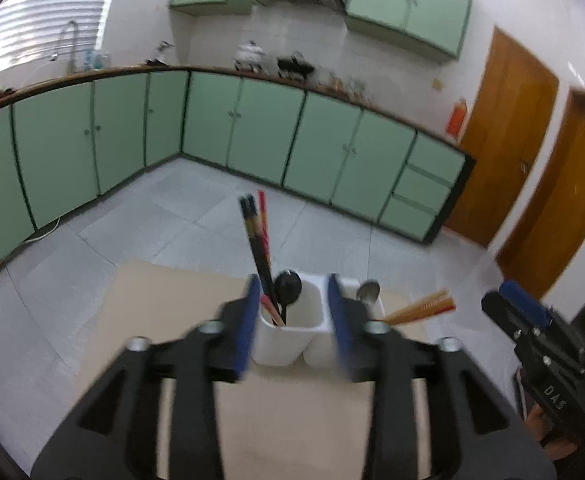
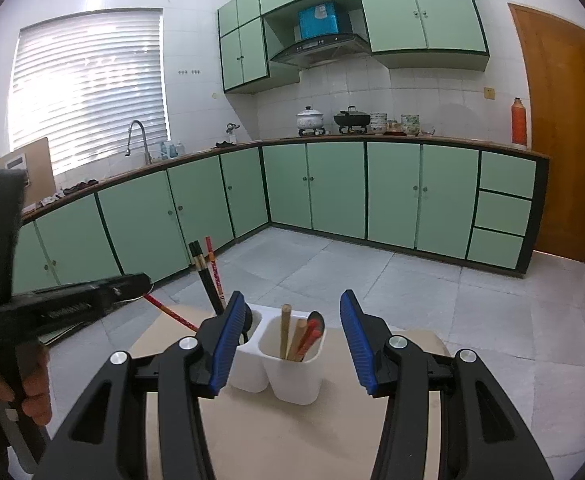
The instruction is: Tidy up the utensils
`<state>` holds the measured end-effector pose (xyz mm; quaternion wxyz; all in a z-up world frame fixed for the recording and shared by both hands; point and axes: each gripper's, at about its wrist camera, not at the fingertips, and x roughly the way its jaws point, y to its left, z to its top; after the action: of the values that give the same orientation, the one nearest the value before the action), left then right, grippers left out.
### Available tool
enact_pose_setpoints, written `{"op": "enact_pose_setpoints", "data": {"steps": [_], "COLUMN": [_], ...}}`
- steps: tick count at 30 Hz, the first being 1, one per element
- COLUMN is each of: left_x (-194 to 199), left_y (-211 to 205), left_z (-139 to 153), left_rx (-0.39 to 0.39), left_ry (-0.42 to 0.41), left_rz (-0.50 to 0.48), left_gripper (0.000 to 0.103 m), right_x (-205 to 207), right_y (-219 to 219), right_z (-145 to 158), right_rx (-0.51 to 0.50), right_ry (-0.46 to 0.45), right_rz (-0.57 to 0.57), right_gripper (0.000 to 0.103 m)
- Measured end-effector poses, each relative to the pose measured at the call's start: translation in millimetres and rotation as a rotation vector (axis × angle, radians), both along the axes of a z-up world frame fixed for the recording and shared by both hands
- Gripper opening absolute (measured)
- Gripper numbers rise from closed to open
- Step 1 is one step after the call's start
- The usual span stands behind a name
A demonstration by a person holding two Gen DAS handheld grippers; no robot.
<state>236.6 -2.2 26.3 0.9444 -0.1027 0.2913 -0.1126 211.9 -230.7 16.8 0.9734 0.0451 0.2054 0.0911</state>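
Straddling the left cup of the white utensil holder [image 1: 288,340], left gripper [image 1: 294,328] jaws spread, gripping nothing; right gripper [image 2: 290,340] likewise released; black chopsticks [image 1: 257,248] ahead between left jaws; withdraw straight back, likely avoiding them.

My holder [image 2: 288,372] stands on the table [image 2: 292,440], two cups side by side; chopsticks [image 1: 258,240] and a ladle [image 1: 288,290] in the left, spoon [image 1: 368,292] in the right

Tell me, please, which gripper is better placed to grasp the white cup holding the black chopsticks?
Left. The left gripper is open with the left cup between its fingers; the right gripper faces the neighbouring cup of wooden chopsticks.
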Motion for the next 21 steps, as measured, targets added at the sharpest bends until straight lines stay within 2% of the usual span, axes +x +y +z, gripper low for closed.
{"op": "enact_pose_setpoints", "data": {"steps": [4,8,13,19,21], "left_x": [-16.5,-35.8,-58.5,-79.3,-83.9], "left_y": [11.3,7.3,-2.5,-11.4,-13.7], "left_z": [10.3,14.9,10.4,11.3,14.0], "left_rx": [-0.027,0.039,0.115,0.178,0.192], "left_ry": [-0.063,-0.114,-0.14,-0.164,-0.174], "left_rz": [0.042,0.068,0.086,0.083,0.08], "left_gripper": [0.049,0.071,0.085,0.092,0.094], "right_x": [-1.1,-7.9,-22.0,-36.2,-40.1], "right_y": [-1.6,3.1,5.9,6.4,4.4], "right_z": [0.4,0.8,2.4,6.2,8.2], "right_rx": [0.015,-0.003,-0.011,-0.026,-0.024], "right_ry": [-0.003,-0.012,-0.021,-0.028,-0.033], "right_rz": [-0.006,-0.003,0.0,-0.001,-0.004], "right_gripper": [0.049,0.05,0.074,0.09,0.093]}}
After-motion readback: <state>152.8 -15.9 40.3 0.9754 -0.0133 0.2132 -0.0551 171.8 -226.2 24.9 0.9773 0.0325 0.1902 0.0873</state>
